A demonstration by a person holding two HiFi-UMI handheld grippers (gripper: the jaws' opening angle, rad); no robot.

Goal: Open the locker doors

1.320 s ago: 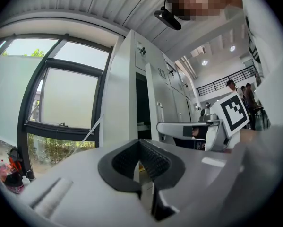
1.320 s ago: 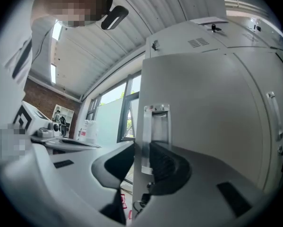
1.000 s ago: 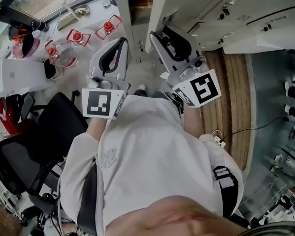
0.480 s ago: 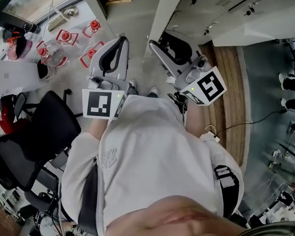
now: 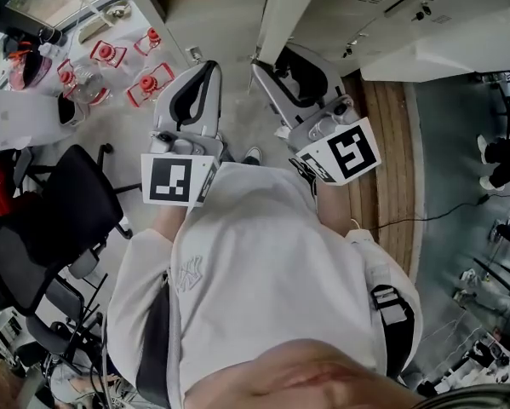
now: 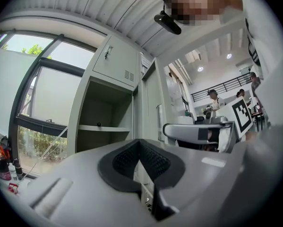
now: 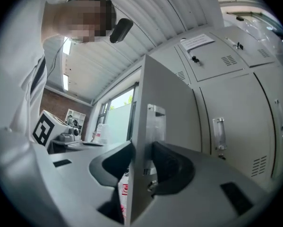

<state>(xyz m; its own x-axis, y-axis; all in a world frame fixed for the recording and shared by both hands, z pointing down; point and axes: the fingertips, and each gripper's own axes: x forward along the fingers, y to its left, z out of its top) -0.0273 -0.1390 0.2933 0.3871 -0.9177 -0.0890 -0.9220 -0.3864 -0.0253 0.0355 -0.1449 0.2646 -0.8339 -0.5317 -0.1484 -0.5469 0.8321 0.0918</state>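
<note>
Fingers [image 7: 172, 167] of right gripper [image 7: 141, 151] just spread apart, straddling swung-out locker door [image 7: 165, 103] unclamped. Left gripper [image 6: 140, 143] tips together, empty. Left compartment [image 6: 106, 122] exposed (right-hand doors [image 7: 235, 126] shut, remaining).

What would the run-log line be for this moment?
left tongs: shut, empty | right tongs: just been opening, locker door edge between them

Left tongs [image 5: 208, 68] level before the open locker compartment [image 6: 103, 108], shelf [image 6: 106, 127] inside it. Locker door [image 7: 165, 93] edge-on between the jaws of the right tongs [image 7: 140, 161], just opened wider. Closed lockers [image 7: 235, 122] right of that door. Chair [image 5: 42, 228] left of the person [image 5: 263, 271].
</note>
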